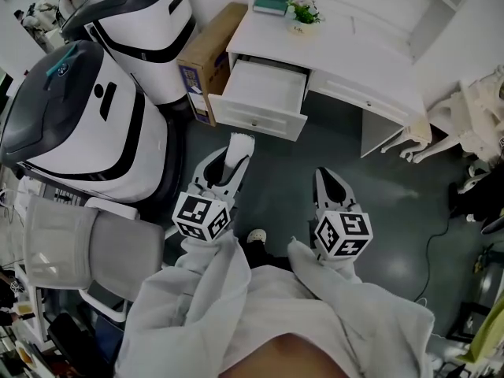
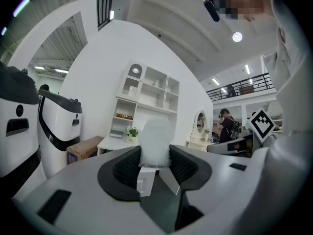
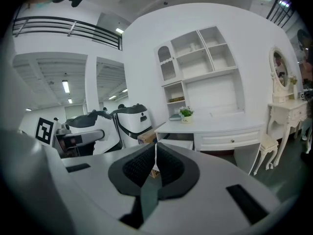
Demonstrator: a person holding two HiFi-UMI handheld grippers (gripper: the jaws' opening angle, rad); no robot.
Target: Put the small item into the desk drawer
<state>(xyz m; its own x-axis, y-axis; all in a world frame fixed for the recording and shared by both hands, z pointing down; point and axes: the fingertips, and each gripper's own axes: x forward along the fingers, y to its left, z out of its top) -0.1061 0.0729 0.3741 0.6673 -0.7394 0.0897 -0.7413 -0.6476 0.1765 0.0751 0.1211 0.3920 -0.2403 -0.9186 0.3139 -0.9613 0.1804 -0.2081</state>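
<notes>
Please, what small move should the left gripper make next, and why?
Probably carry the left gripper forward toward the open drawer: its jaws clamp the white mesh item, and the drawer stands ahead, not yet under the item.

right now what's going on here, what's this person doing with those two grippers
A person in white sleeves faces a white desk, holding a gripper in each hand. The left gripper has its jaws closed on a small white foam-mesh piece that sticks out past the tips. The right gripper has its jaws shut on nothing. The desk drawer is pulled open and looks empty; the piece is not in it yet, and both grippers are short of the desk.
</notes>
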